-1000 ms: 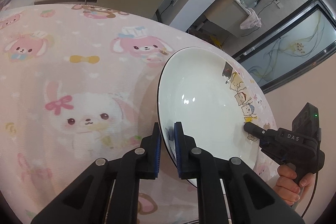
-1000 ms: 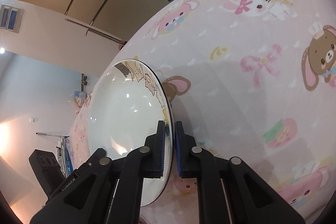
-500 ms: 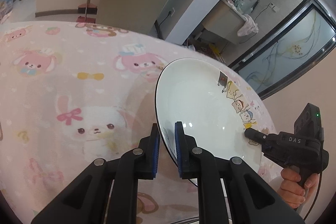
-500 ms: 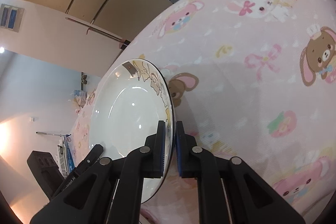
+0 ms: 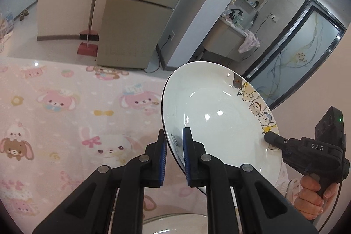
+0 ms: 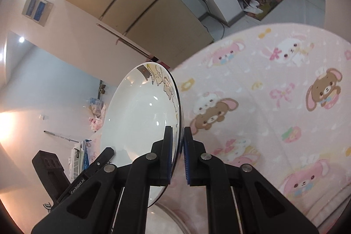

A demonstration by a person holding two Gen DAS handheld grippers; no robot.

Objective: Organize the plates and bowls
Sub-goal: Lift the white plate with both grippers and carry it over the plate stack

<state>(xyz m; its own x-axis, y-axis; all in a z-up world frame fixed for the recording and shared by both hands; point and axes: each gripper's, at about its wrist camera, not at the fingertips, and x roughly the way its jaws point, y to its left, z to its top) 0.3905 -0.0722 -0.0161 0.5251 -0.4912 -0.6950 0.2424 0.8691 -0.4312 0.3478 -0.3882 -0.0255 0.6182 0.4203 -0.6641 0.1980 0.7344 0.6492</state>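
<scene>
Plate (image 5: 219, 120) (cartoon-rimmed) clamped by both hand-held grippers above tablecloth (image 5: 54, 124).

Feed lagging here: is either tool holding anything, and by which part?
Both hold one white plate: left tool and right tool each clamp its rim, on opposite edges.

The plate (image 5: 210, 115) in the middle of the left wrist view is glossy white with a thin dark rim line and a row of small cartoon animals in yellow, cream and blue along its right edge. The bench (image 5: 65, 115) spreading over the left of that view wears a pale pink cloth printed with pink and white rabbits, brown bears, bows and strawberries. Both tongs, left (image 5: 173, 146) and right (image 6: 177, 146), are black with blue pads (image 5: 186, 157), and a red dustpan (image 5: 87, 50) stands at upper left.
</scene>
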